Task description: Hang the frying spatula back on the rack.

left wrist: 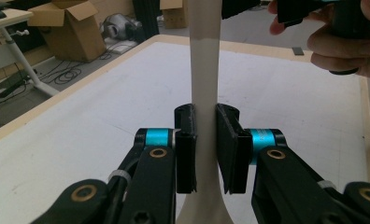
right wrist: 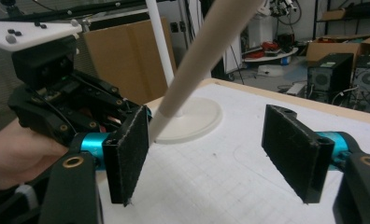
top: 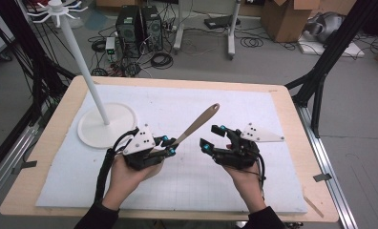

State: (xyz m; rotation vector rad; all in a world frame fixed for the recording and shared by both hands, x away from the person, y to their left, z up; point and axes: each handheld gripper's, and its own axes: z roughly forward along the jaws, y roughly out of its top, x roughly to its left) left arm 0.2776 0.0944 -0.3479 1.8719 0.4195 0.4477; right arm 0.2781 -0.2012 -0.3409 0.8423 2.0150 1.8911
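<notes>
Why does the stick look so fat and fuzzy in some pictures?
In the right gripper view the beige utensil handle sits close to the lens, so it looks thick and soft-edged. In the left gripper view it is soft at the top while the jaws look sharp. The high view shows it slim, lit evenly, with faint shadows.

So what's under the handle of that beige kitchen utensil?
Bare white mat lies under the raised handle. The left tool grips its lower part, hiding the working end.

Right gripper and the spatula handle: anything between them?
Nothing: in the high view, bare white mat separates the open right gripper from the spatula handle held by the left gripper.
</notes>
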